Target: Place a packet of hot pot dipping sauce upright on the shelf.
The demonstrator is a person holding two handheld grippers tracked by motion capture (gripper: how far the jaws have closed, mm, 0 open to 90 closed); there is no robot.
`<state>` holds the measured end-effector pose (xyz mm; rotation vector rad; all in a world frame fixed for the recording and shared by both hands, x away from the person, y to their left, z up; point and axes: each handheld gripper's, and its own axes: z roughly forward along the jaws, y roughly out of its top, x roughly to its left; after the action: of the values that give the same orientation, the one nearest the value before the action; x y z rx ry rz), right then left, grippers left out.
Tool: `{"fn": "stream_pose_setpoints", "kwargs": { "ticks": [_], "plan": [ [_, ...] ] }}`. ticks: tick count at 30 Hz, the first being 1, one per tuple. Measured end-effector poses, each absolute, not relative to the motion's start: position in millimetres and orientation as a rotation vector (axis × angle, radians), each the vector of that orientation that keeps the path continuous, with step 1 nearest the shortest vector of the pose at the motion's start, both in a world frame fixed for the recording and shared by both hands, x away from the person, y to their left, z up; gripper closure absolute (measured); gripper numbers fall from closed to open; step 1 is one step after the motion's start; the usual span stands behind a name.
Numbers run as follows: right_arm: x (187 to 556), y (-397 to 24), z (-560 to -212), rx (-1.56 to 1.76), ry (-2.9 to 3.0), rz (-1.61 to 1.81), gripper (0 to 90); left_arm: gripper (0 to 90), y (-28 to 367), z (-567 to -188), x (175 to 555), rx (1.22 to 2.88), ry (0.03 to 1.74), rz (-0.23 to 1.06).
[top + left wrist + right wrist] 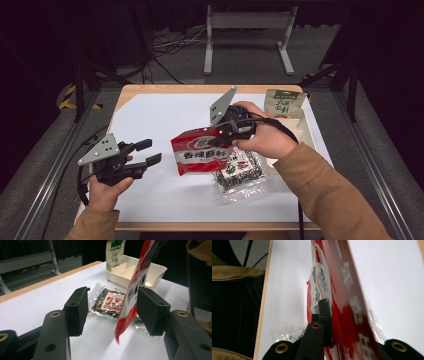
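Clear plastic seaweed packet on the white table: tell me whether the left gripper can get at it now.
Probably not directly. The left gripper is open, but the red snack bag held up by the right gripper hangs between it and the clear plastic seaweed packet.

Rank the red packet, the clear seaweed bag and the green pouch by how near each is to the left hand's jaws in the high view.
1. Red packet: nearest, just right of the left gripper, held up by the right gripper.
2. Clear seaweed bag: farther right, flat on the table.
3. Green pouch: farthest, at the far right in the white tray.
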<state>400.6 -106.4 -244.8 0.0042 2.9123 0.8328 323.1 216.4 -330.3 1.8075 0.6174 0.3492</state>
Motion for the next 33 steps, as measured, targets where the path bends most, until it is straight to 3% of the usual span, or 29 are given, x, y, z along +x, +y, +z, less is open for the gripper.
{"fn": "stream_pose_setpoints", "kwargs": {
  "ticks": [13, 33],
  "plan": [
    [410, -158, -216, 0.156, 2.827, 0.802, 89.9, 37.9, 228, -348, 336, 1.816, 0.720, 0.360],
    [440, -243, -200, 0.369, 2.693, 0.737, 89.8, 28.6, 241, -378, 351, 1.827, 0.862, 0.416]
  ]
}}
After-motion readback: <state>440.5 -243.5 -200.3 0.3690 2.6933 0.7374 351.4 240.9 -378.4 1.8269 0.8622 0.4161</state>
